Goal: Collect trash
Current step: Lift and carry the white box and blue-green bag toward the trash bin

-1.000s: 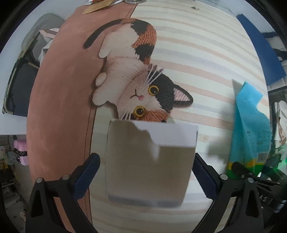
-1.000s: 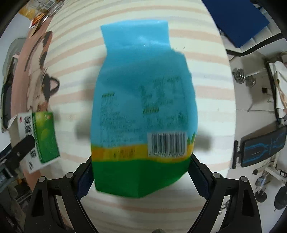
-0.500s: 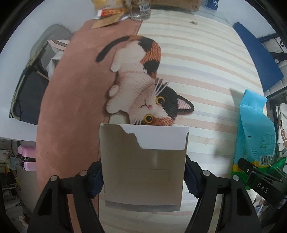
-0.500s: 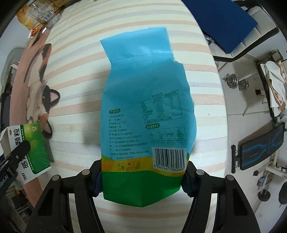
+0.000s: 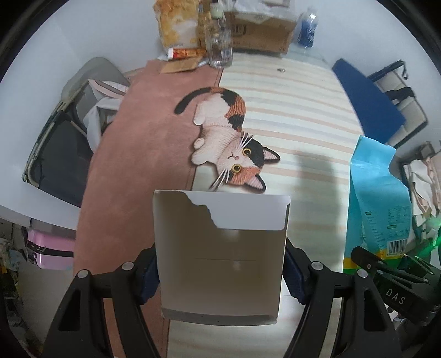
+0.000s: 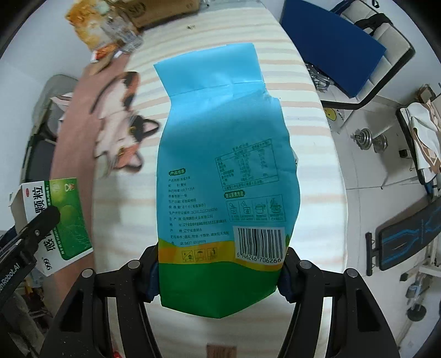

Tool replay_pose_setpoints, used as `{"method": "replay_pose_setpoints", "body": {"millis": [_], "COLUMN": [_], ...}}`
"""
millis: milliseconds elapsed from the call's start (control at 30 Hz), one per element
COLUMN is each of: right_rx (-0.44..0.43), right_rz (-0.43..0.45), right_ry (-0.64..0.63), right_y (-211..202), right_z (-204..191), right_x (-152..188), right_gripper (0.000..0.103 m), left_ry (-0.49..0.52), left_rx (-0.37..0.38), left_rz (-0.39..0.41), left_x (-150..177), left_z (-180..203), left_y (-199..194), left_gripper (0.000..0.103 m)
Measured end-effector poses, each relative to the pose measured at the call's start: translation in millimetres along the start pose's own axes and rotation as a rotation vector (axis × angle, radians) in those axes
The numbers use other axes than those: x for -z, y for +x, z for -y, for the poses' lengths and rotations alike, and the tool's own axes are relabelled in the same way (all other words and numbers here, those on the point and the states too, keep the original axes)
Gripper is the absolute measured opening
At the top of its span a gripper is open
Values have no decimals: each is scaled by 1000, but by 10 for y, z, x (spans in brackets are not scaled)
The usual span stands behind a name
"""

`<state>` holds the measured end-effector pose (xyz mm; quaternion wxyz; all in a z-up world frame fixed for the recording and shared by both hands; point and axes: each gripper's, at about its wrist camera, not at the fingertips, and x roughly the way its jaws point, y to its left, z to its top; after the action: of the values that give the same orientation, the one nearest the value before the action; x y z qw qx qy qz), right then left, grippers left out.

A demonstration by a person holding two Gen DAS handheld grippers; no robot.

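My left gripper [image 5: 220, 278] is shut on an empty torn cardboard box [image 5: 220, 256] and holds it well above the rug; its open grey inside faces the camera. The box's green printed side shows at the left of the right wrist view [image 6: 59, 220]. My right gripper [image 6: 220, 275] is shut on a blue, yellow and green food bag [image 6: 223, 176], held up by its green bottom end. The bag also shows at the right of the left wrist view [image 5: 377, 198].
Below lies a striped rug with a calico cat picture [image 5: 231, 140] and a brown band [image 5: 132, 154]. At its far end stand a cardboard carton [image 5: 261, 30], a clear bottle [image 5: 219, 41] and snack bags [image 5: 176, 24]. A blue panel [image 6: 330, 44], dumbbells [image 6: 372, 140] and a bench [image 6: 408, 236] are right.
Both grippers have risen higher above the rug with the box and the bag still held. The jaws closed in on both items. More of the room's far end has come into view.
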<state>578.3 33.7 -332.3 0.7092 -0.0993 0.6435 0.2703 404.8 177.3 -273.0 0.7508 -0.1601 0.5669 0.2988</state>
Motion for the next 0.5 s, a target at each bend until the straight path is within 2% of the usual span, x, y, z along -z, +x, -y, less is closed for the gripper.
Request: {"method": "replay_pose_setpoints", "body": {"millis": [233, 400, 500], "right_rx": [-27, -17, -8], "right_rz": [89, 167, 181], "right_ry": [13, 42, 76], "right_y": [-631, -1068, -1217], "right_z": [-298, -577, -731], "right_x": [994, 2038, 2769], "right_gripper": [66, 66, 66], "left_ry": [18, 69, 110], "left_rx": [77, 147, 182], "left_rz": [85, 127, 112], "left_x": [752, 1485, 1928], "left_z": [-346, -697, -876], "left_y": [-690, -1116, -1244], "left_gripper": [71, 71, 71]}}
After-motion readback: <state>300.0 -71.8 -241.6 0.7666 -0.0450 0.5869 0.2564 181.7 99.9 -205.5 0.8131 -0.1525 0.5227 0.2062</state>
